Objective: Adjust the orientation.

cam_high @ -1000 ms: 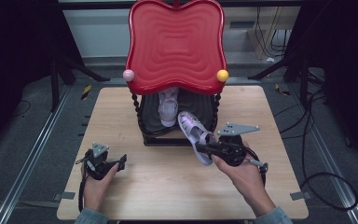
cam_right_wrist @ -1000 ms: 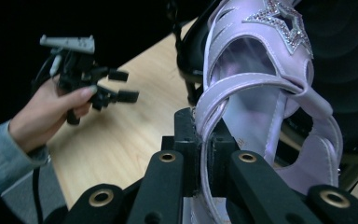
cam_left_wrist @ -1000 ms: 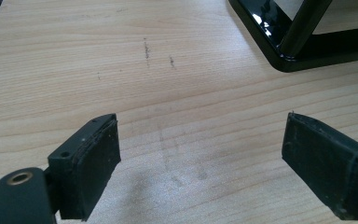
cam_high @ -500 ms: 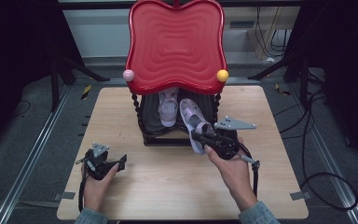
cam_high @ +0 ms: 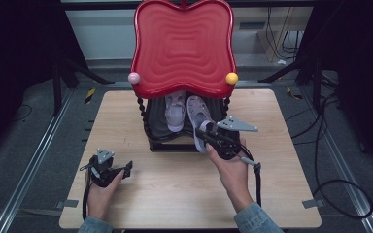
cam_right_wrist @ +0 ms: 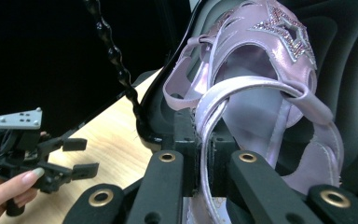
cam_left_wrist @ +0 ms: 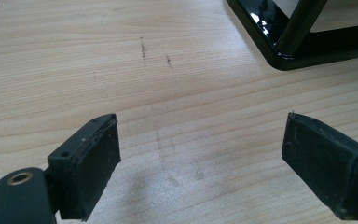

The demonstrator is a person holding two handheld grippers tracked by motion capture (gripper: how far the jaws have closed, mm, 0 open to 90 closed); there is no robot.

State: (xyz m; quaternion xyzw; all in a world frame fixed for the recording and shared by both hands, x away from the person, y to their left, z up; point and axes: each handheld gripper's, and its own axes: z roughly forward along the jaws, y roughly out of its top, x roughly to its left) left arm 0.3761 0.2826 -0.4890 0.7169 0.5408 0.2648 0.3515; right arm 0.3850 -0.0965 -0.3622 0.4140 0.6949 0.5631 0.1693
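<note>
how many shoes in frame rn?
2. One pink sandal lies on the rack's lower shelf, left side. The second pink sandal lies beside it to the right, its strap clamped in the right gripper. The red top tray could hide more.

Light wooden table (cam_high: 291,189) sits mid-room, grain running crosswise, faint dark scuffs on its top in the left gripper view; grey floor (cam_high: 24,160) all around the table; metal rails (cam_high: 34,160) run along the floor on both sides of the table, just beside its edges; black cables (cam_high: 340,184) loop on the floor right of the table; black stand legs (cam_high: 77,73) splay behind the table's left and right far corners; pale wall panel (cam_high: 102,34) beyond the table's far edge; the room to either side of the table is dark, light falling mainly on the tabletop.
</note>
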